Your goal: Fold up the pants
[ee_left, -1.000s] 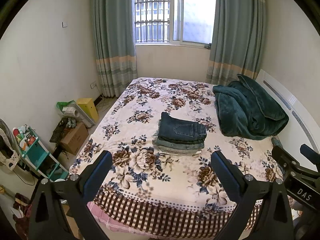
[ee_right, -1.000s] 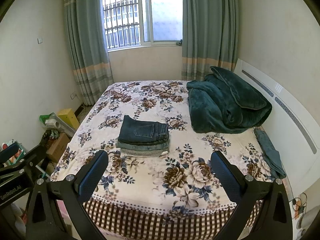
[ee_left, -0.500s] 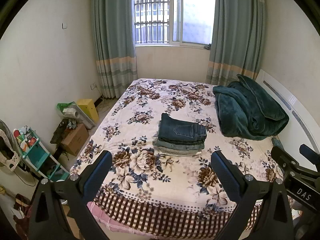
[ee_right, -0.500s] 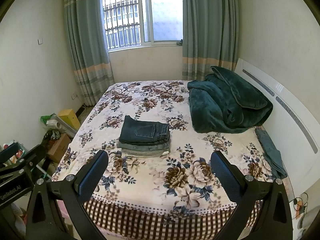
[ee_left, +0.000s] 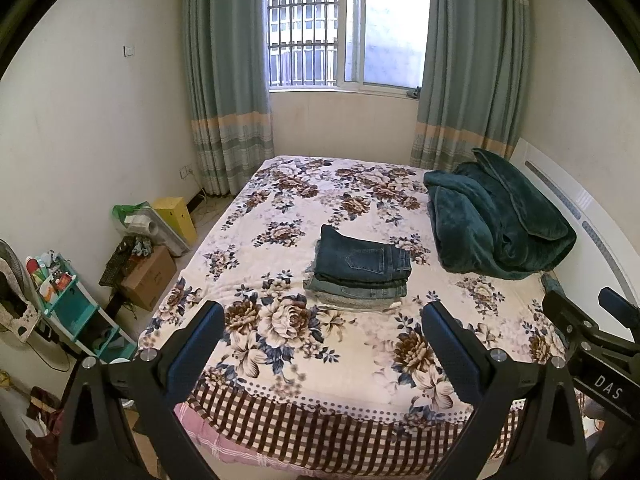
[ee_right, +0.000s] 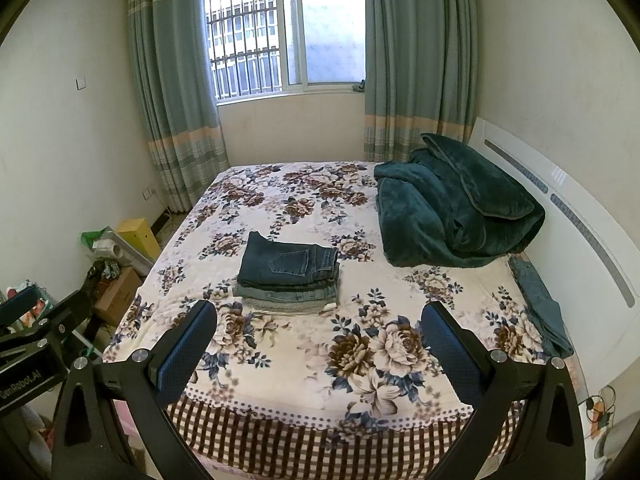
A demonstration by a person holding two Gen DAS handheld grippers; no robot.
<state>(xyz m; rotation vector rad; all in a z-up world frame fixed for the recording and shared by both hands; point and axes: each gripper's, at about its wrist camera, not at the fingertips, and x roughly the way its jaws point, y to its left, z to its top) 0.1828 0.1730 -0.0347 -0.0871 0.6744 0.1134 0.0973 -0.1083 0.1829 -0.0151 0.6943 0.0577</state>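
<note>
A stack of folded jeans [ee_left: 360, 270] lies in the middle of the flowered bed [ee_left: 280, 184], dark blue pair on top, lighter pairs under it. It also shows in the right wrist view [ee_right: 290, 274]. My left gripper [ee_left: 322, 332] is open and empty, held above the foot of the bed, well short of the stack. My right gripper [ee_right: 318, 332] is open and empty at the same distance. The right gripper's body shows at the right edge of the left wrist view [ee_left: 592, 344]. The left gripper's body shows at the left edge of the right wrist view [ee_right: 36, 344].
A dark green blanket [ee_right: 456, 208] is heaped at the bed's right by the white headboard [ee_right: 568, 216]. A teal cloth [ee_right: 540, 304] lies along the headboard. Boxes and a teal shelf [ee_left: 76, 312] stand on the floor at the left. Window and curtains are behind.
Both views have shifted very slightly. The grippers stay open and the stack has not moved.
</note>
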